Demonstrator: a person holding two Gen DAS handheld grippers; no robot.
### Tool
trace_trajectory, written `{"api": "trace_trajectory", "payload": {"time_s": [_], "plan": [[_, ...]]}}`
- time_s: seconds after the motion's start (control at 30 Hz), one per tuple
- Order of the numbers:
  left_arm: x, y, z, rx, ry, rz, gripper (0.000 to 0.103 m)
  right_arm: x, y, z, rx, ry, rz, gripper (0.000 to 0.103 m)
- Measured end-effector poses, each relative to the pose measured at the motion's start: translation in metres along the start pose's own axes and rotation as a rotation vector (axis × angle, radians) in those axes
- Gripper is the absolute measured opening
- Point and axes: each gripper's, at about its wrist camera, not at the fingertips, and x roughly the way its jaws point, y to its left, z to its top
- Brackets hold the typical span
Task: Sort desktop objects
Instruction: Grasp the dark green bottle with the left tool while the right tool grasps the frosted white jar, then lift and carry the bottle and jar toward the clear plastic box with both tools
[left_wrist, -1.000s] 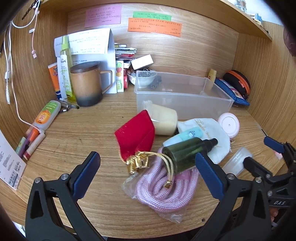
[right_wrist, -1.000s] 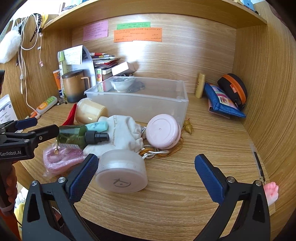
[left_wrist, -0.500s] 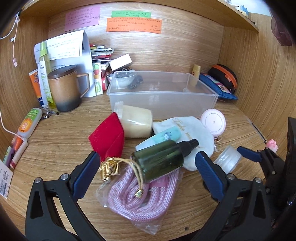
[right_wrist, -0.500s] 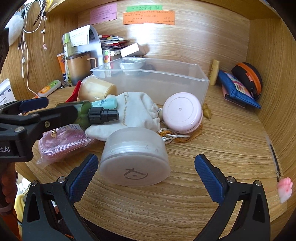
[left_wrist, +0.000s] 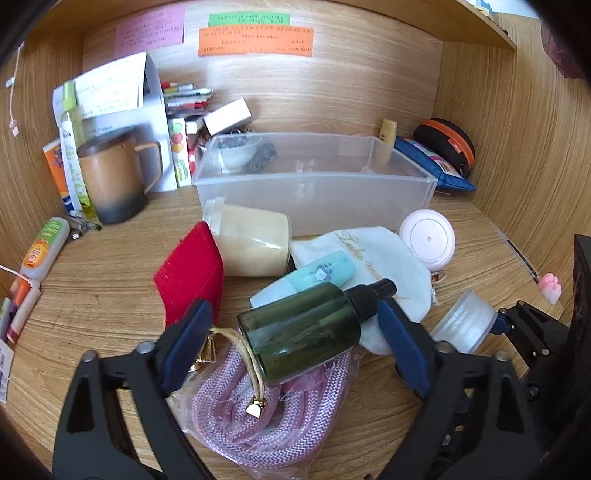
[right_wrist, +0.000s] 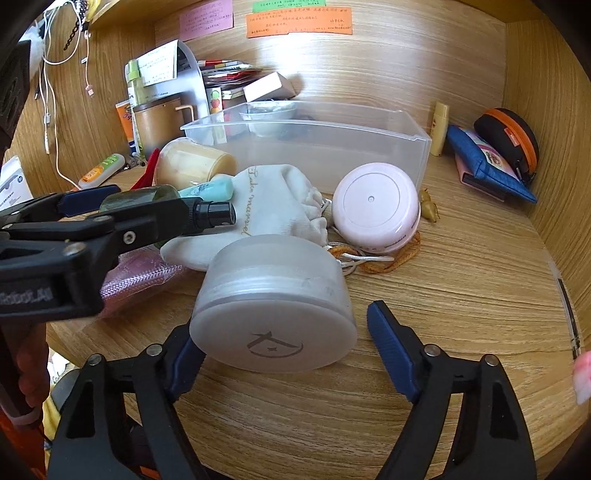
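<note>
On the white pouch (right_wrist: 273, 199), gold script, apparently "Lake marvel"; wall notes illegible

Black frames and blue pads are filling the foreground

The left gripper (left_wrist: 291, 336) is showing two matte black arms with triangular cut-outs, silver screw heads near the tips and ribbed navy-blue pads (left_wrist: 402, 347). The right gripper (right_wrist: 284, 350) is showing the same build: black frame, silver screws, blue pads (right_wrist: 391, 350). In the right wrist view, white lettering is running along the left gripper's black side, too blurred to read.
</note>
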Motion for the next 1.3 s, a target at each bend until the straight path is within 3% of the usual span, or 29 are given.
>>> {"api": "trace_trajectory", "payload": {"time_s": [0.17, 0.33, 0.47, 0.8, 1.3], "plan": [[0.004, 0.003, -0.003, -0.019, 0.011, -0.013, 0.084, 0.001, 0.002, -0.001, -0.013, -0.005, -0.010, 0.074], [0.005, 0.001, -0.005, -0.013, 0.010, -0.016, 0.081, 0.000, 0.001, -0.001, -0.012, -0.005, -0.002, 0.061], [0.004, 0.000, -0.005, -0.013, 0.016, -0.044, 0.070, -0.001, -0.002, -0.001, -0.001, -0.006, 0.006, 0.062], [0.001, -0.004, -0.002, -0.009, 0.007, -0.033, 0.064, -0.008, -0.010, -0.001, 0.016, -0.030, -0.010, 0.061], [-0.015, -0.006, 0.012, -0.007, -0.051, -0.021, 0.064, -0.025, -0.019, 0.009, 0.012, -0.074, -0.033, 0.061]]}}
